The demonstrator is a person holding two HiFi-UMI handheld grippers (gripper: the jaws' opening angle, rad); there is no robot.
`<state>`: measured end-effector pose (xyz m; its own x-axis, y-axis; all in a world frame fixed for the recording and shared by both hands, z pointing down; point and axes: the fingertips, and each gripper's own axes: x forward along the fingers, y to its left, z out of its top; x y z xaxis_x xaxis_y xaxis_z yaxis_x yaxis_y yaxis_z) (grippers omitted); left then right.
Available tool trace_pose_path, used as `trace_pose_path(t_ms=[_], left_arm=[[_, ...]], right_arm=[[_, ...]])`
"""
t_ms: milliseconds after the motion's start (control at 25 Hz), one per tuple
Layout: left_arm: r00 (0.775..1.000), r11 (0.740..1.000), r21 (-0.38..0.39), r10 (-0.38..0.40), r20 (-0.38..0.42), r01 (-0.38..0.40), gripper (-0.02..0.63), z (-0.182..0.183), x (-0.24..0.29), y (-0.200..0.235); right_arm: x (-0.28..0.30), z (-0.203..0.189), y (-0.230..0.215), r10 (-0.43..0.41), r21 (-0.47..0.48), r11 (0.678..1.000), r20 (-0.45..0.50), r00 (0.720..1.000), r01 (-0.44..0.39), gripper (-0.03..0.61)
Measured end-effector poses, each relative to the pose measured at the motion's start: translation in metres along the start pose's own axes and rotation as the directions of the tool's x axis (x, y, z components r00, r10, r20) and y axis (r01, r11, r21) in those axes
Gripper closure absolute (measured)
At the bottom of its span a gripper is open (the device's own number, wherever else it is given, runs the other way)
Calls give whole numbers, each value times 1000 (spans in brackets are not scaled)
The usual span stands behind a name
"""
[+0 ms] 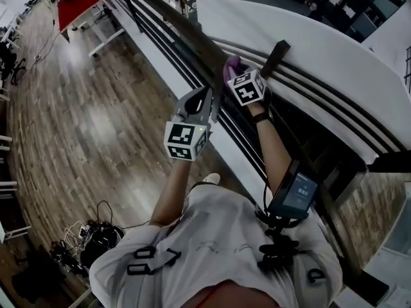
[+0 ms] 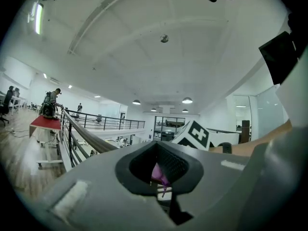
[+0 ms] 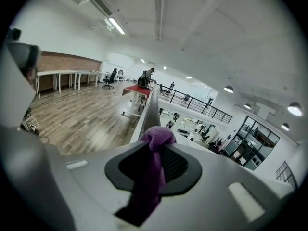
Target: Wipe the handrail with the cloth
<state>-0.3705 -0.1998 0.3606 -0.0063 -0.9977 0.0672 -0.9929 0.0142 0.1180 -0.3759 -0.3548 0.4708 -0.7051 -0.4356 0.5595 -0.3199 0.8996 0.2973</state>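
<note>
Purple crumpled cloth, in right gripper

Wood floor carrying a red table near its far edge, a cable tangle at its near edge, and a black chair at its left edge.

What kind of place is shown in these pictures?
Probably an upper gallery in an open-plan office: a handrail runs along its edge, and white desks and an office chair stand on the wooden floor.
</note>
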Motion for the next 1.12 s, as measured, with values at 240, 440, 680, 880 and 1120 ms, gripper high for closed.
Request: trace_pose_path(t_ms=[240,440,680,880,1120], left_arm=[[1000,1000,-5,19,-19,-19,614,-11,-7,9],[999,999,10,-39,-24,39,614,-11,4,-10],[991,991,11,-130,-30,131,614,-10,20,-38],[979,979,16,-201,-30,201,614,-14,20,-76],[950,949,38,-310,-44,312,614,-18,34,-142]], right_arm=[[12,-15,-12,-11,63,998,-94,995,17,517],[-14,-37,-14,-27,131,991,-108,994,41,520],[-43,-55,-12,-35,158,986,-127,991,55,522],[-86,-83,-7,-82,153,983,-139,987,103,522],[-149,-129,-16,-160,192,964,-146,976,186,522]])
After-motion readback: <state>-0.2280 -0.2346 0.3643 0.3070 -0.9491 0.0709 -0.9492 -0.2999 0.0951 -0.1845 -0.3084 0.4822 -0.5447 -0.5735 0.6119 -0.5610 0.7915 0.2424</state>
